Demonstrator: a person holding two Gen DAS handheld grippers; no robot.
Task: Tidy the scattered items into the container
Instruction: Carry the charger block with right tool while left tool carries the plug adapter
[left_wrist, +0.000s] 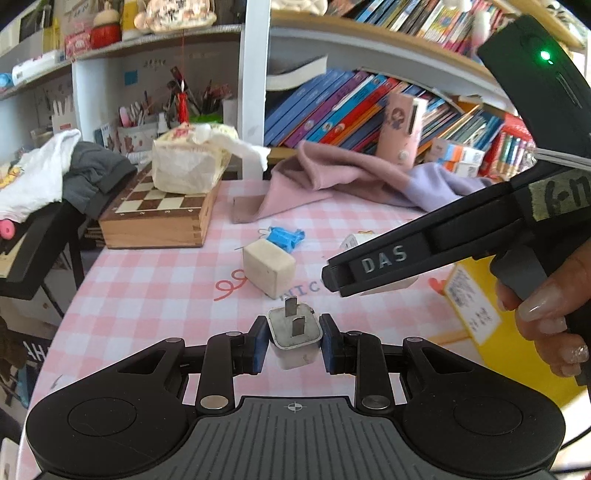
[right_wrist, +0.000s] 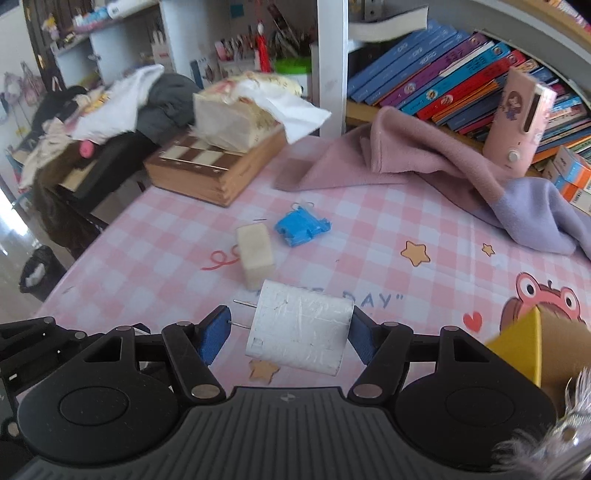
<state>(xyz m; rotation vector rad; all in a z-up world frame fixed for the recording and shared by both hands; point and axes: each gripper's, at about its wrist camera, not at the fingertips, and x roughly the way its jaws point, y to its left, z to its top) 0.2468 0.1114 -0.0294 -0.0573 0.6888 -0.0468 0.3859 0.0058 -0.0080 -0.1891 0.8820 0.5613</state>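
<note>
Item, at nine o'clock of the pink-and-white checked tablecloth (right_wrist: 369, 221): wooden chessboard box (right_wrist: 218, 173), a tissue pack on top. Item, centre: cream rubber block (right_wrist: 255, 254), blue crumpled plastic piece (right_wrist: 301, 227) just beside it at two o'clock; both loose, not yet collected. Item, left gripper (left_wrist: 293, 341): jaws narrow, clamped on a small white square plug adapter (left_wrist: 293, 338), prongs up, clear of the table. Item, right gripper (right_wrist: 290, 334): jaws half-wide, gripping a large white scuffed charger brick (right_wrist: 301, 330) endwise, prongs toward nine o'clock. Item, at four o'clock: yellow cardboard container (right_wrist: 524, 350). Step judged: carrying both chargers. Next: swing each over the container, then release.
</note>
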